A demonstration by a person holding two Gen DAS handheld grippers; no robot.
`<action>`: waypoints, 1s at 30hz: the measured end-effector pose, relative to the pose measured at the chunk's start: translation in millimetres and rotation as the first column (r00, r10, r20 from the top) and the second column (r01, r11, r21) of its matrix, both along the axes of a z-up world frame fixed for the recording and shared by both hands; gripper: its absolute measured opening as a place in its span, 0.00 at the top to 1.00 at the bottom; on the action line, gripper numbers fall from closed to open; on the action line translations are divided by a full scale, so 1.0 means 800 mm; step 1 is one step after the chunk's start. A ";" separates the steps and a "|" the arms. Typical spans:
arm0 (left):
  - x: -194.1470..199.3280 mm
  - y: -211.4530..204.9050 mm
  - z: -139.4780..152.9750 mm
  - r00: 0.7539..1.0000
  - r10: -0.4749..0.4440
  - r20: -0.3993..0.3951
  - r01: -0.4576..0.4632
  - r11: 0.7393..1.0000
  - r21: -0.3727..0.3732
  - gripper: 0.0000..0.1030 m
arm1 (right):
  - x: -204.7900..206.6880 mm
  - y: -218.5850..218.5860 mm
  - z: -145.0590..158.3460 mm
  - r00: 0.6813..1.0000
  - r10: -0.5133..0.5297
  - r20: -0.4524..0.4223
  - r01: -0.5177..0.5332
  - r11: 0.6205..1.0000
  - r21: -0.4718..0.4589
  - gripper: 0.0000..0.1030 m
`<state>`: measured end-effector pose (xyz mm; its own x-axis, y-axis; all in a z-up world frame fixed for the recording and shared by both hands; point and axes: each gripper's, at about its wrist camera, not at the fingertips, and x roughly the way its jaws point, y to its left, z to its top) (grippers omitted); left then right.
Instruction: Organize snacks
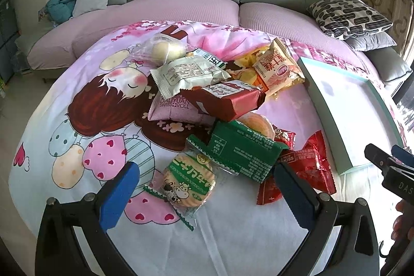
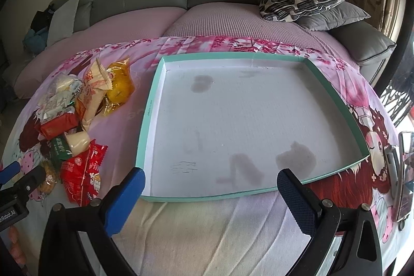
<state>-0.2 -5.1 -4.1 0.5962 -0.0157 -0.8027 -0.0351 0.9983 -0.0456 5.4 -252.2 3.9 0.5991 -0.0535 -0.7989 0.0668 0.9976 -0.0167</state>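
Left view gets the snack pile (image 1: 220, 105); only the right shows the tray's (image 2: 155, 105) stained inside. Both hand-held grippers (image 1: 207, 188) (image 2: 211, 188) gape wide, holding nothing.

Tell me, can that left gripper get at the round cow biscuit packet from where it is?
Probably yes. The left gripper is open, and the cow biscuit packet lies between its fingers on top of the cloth, with only the green packet overlapping its far corner.

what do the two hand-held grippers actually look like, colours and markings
Both match: the left hand-held gripper and right hand-held gripper have black angular frames with round silver bolts, and fingers faced with blue textured pads. Seen from the other camera, white lettering marks each black body. No cables show.
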 end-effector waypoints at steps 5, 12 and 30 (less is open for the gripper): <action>0.001 0.002 -0.001 1.000 0.002 0.000 -0.002 1.000 -0.002 0.00 | 0.000 0.001 0.003 1.000 0.002 0.002 -0.002 1.000 -0.001 0.00; 0.001 0.004 0.002 1.000 0.007 0.008 -0.007 1.000 -0.006 0.00 | -0.003 0.002 0.009 1.000 0.010 0.014 -0.010 1.000 0.001 0.00; -0.001 0.008 0.002 1.000 0.006 0.006 -0.006 1.000 -0.027 0.00 | -0.003 0.007 0.014 1.000 0.016 0.014 -0.016 1.000 -0.005 0.00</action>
